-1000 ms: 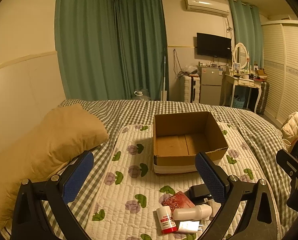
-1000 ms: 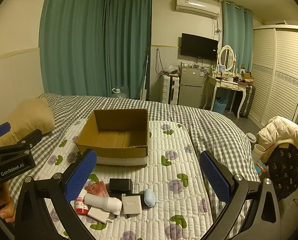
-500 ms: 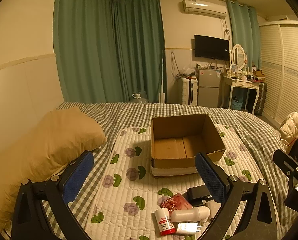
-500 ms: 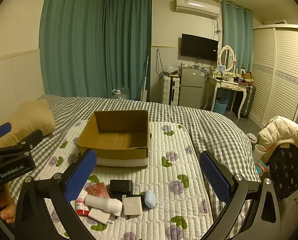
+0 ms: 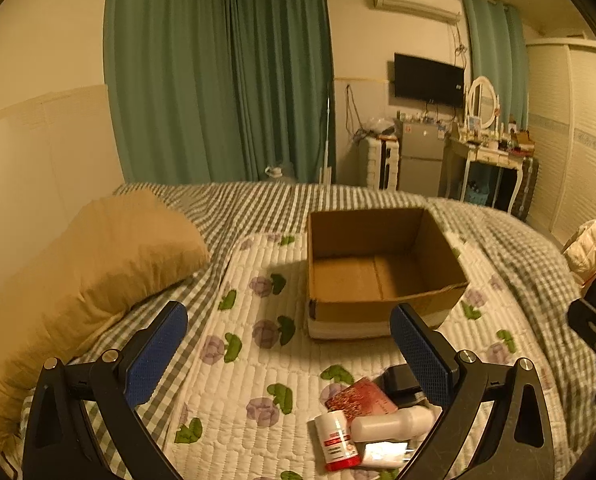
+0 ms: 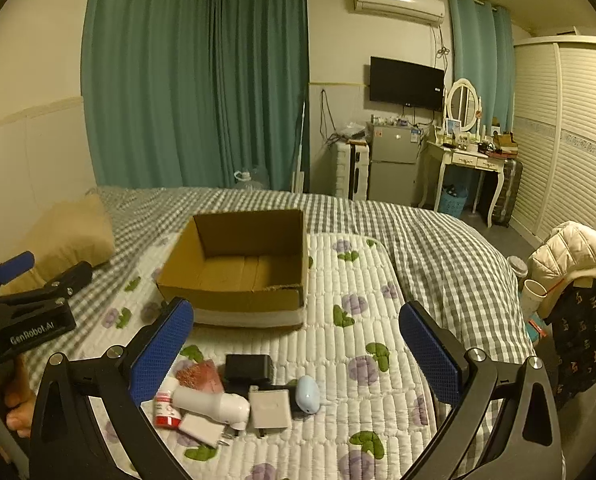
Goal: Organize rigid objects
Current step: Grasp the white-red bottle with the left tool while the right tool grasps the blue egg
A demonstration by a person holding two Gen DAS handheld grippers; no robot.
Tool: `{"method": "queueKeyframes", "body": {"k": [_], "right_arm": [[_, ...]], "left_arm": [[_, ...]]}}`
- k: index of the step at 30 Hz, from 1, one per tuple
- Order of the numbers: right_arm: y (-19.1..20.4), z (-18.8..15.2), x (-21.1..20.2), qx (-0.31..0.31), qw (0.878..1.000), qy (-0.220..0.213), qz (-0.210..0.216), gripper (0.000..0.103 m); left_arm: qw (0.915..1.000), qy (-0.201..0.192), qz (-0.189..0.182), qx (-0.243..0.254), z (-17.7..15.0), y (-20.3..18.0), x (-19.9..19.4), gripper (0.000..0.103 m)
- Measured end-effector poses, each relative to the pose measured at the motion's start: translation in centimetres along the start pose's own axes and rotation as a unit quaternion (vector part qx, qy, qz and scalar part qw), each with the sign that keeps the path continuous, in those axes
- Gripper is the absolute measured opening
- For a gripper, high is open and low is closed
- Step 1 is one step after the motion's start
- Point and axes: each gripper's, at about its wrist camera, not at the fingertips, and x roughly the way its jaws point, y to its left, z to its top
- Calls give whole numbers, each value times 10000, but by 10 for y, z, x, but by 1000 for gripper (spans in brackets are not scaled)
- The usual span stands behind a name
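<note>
An open, empty cardboard box (image 5: 377, 276) (image 6: 242, 268) sits on the flowered quilt. Nearer me lies a heap of small items: a red-capped bottle (image 5: 335, 440) (image 6: 166, 404), a white bottle on its side (image 5: 389, 424) (image 6: 210, 402), a red packet (image 5: 357, 398), a black block (image 6: 248, 366), a grey square adapter (image 6: 270, 406), a white plug (image 6: 202, 426) and a pale blue oval thing (image 6: 307, 392). My left gripper (image 5: 288, 354) is open and empty above the quilt, left of the heap. My right gripper (image 6: 296, 352) is open and empty, hovering above the heap.
A tan pillow (image 5: 98, 264) lies left on the checked bedspread (image 6: 437, 248). A jacket on a chair (image 6: 573, 264) stands at the right bed edge. A fridge, dressing table and wardrobe are far behind.
Both grippers have shifted slightly; the box and heap sit a little lower and closer in both views. Nothing was taken hold of.
</note>
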Motion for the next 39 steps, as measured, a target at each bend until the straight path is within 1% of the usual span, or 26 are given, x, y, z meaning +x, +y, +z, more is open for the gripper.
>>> {"method": "queueKeyframes", "body": {"k": [1, 7, 12, 15, 18, 22, 24, 27, 29, 31, 34, 36, 38, 39], "right_arm": [[-1, -2, 4, -23, 10000, 45, -11, 103], [-6, -21, 36, -270, 9990, 341, -86, 103], [-14, -42, 63, -556, 9966, 563, -239, 103], [-20, -57, 80, -671, 9946, 753, -238, 103], [-24, -72, 96, -826, 9920, 933, -186, 103], [-29, -93, 117, -1086, 9867, 1195, -203, 103], [-32, -101, 128, -1122, 9846, 1327, -190, 102], [-37, -109, 140, -1162, 9816, 1510, -142, 96], [-37, -114, 146, -1225, 9799, 1571, -109, 96], [-34, -116, 147, -1283, 9790, 1584, -45, 96], [-29, -118, 148, -1369, 9783, 1555, 58, 96], [-24, -120, 149, -1455, 9771, 1553, 94, 96], [-18, -122, 151, -1556, 9755, 1553, 103, 96], [-16, -122, 152, -1588, 9752, 1537, 128, 96]], "left_arm": [[10000, 64, 18, 19, -3, 0, 6, 102], [9972, 733, 29, 112, -29, -2, 54, 101], [9941, 1053, 51, 244, -51, -10, 79, 99], [9901, 1349, -6, 377, -67, -17, 95, 99], [9870, 1531, 56, 488, -80, -20, 107, 98], [9827, 1784, 121, 489, -93, -20, 115, 98], [9794, 1954, 110, 499, -102, -20, 119, 98], [9753, 2151, 53, 505, -112, -22, 120, 98], [9720, 2307, 3, 454, -119, -23, 121, 98], [9693, 2425, -90, 383, -125, -24, 120, 97], [9682, 2472, -90, 371, -132, -29, 118, 97], [9669, 2535, -131, 253, -134, -27, 120, 97], [9634, 2671, -217, 45, -139, -24, 128, 96], [9610, 2755, -230, 30, -142, -23, 133, 93]]}}
